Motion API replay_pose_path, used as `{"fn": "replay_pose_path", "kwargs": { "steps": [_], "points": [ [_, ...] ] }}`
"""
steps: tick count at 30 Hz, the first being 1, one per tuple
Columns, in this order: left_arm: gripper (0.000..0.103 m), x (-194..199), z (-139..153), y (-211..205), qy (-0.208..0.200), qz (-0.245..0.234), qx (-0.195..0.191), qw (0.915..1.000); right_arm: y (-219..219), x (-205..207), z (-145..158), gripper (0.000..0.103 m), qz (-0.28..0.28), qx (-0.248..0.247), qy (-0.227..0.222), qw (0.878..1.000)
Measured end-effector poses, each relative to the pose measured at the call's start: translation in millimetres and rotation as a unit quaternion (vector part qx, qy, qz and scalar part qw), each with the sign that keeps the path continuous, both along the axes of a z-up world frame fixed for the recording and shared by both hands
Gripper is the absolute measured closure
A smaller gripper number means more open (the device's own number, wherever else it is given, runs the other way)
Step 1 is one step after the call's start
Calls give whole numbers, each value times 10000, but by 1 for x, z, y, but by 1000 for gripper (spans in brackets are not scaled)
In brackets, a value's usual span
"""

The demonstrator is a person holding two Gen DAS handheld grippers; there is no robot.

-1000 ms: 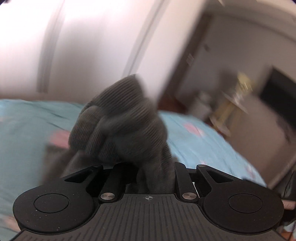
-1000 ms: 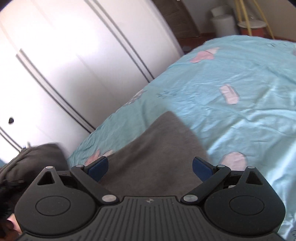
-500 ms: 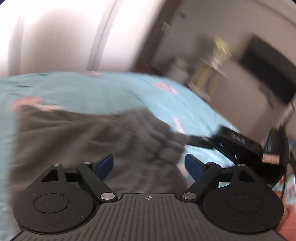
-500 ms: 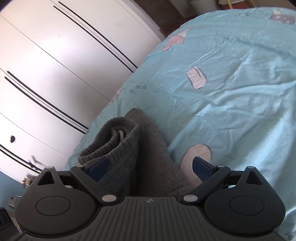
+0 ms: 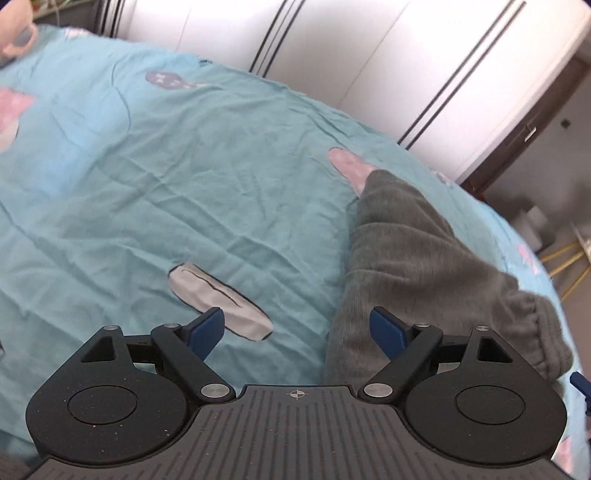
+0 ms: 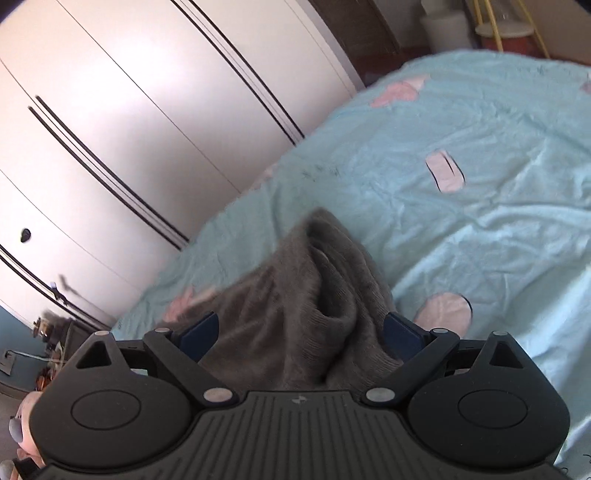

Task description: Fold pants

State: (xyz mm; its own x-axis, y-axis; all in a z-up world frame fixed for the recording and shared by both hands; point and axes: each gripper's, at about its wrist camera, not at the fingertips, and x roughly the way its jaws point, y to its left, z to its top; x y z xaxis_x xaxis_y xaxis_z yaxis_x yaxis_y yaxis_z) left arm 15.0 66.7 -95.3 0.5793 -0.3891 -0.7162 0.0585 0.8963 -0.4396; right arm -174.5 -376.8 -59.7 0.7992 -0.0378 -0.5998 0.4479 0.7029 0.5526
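Observation:
The grey ribbed pants (image 5: 417, 266) lie folded in a long bundle on the blue bedsheet (image 5: 184, 177), with the cuffed end at the right. My left gripper (image 5: 297, 328) is open and empty, its right finger at the bundle's left edge. In the right wrist view the pants (image 6: 314, 295) lie bunched between the fingers of my right gripper (image 6: 301, 334), which is open and not clamped on them.
White wardrobe doors (image 6: 147, 110) stand close behind the bed. A yellow-legged stand (image 6: 506, 33) and a white bin (image 6: 447, 26) are beyond the bed's far end. A soft toy (image 5: 16, 29) lies at the top left of the sheet.
My left gripper let go of the pants it held bunched, opened and swung left over the sheet. The pants dropped onto the folded bundle. My right gripper stayed open over them.

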Motion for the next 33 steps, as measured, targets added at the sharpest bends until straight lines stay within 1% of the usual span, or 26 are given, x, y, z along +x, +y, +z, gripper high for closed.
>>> {"fn": "replay_pose_path", "kwargs": {
  "steps": [1,2,3,5,6,7,8,10,13,15,16,17,18,19,20,21,22,23,24,25,26,27,28,29,31,33],
  "points": [
    [12,-3,4,0,-54,-75,-54,9999,4,-1,5,13,30,-69,-109,9999],
    [12,-6,5,-2,-97,-134,-35,9999,8,0,9,25,91,-127,-125,9998],
    [12,-8,4,-2,-112,-166,33,9998,12,4,10,38,181,-155,-48,9997],
    [12,-7,3,-4,-86,-193,115,9997,16,9,7,49,145,-236,279,9992],
    [12,-7,6,-3,-62,-198,88,9997,15,10,4,49,68,-186,485,9986],
    [12,-8,2,-3,-47,-202,44,9998,12,10,-2,50,-46,-78,730,9973],
    [12,-6,-5,-4,-34,-194,-6,9998,9,8,-6,50,-178,64,838,9963],
    [11,-6,-8,-4,-26,-187,-69,9998,6,2,-7,50,-228,153,714,9971],
    [11,-4,-10,-5,29,-195,-27,9998,5,14,-14,51,-360,-102,967,9946],
    [11,-3,-11,-5,91,-205,21,9997,0,24,-25,72,-436,-59,929,9947],
    [11,-2,-12,-5,118,-197,33,9997,0,30,-29,73,-432,-27,893,9951],
    [11,-2,-13,-4,137,-183,31,9997,0,32,-31,77,-431,-17,861,9953],
    [11,-2,-13,-3,147,-160,13,9998,-1,34,-29,80,-382,-19,826,9958],
    [11,-2,-13,-1,148,-130,-17,9998,0,31,-22,82,-367,85,677,9970],
    [11,-2,-13,-1,145,-111,-42,9998,-3,25,-14,83,-343,373,300,9983],
    [11,-2,-13,0,146,-101,-54,9998,-9,15,-7,83,-336,774,-186,9963],
    [11,-2,-12,-1,150,-107,-41,9998,-15,5,-1,83,-411,1102,-528,9917],
    [11,-2,-13,-2,155,-121,-14,9998,-21,-4,1,83,-474,1330,-726,9873],
    [11,-1,-13,-3,163,-151,22,9998,-26,-11,-2,83,-498,1467,-777,9849],
    [11,-1,-14,-5,171,-177,44,9997,-30,-16,-9,83,-521,1467,-661,9856],
    [11,0,-15,-7,183,-204,71,9996,-33,-19,-19,82,-563,1291,-345,9894],
    [11,0,-16,-8,199,-230,109,9995,-33,-16,-31,81,-602,986,196,9931],
    [11,0,-16,-9,212,-252,146,9994,-33,-13,-45,81,-551,780,594,9937],
    [11,0,-17,-10,222,-259,186,9992,-34,-13,-54,80,-533,745,719,9932],
    [11,-1,-17,-10,242,-245,224,9992,-36,-16,-52,78,-534,850,541,9935],
    [11,2,-16,-11,296,-288,172,9990,-34,-11,-36,60,-449,661,597,9950]
  ]
}}
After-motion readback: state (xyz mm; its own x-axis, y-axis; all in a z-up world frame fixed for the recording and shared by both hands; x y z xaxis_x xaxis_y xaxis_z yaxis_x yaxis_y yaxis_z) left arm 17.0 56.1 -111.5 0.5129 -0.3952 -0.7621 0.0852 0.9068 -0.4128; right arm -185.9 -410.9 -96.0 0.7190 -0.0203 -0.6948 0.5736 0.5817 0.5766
